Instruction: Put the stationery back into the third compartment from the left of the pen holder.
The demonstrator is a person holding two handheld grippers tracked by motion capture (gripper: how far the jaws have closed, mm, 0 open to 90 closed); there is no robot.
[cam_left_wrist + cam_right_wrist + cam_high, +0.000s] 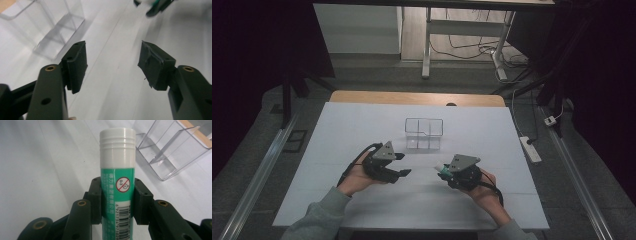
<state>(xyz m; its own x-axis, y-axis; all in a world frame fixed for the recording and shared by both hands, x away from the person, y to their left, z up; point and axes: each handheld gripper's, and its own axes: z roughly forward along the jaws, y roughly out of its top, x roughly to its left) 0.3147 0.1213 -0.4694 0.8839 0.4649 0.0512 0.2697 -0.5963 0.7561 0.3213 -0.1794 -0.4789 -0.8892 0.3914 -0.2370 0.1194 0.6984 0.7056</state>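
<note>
Glue stick (117,170) is clamped betw. jaws of right gripper (117,202), near clear box (424,133); left gripper (112,65) is held w/ jaws wide, nothing betw. them

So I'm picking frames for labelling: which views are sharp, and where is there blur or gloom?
High view: dim, surroundings near black, the white table lit. Left gripper view: pads crisp, clear organiser soft, top edge smeared. Right gripper view: glue stick and its label sharp, table behind soft.
</note>
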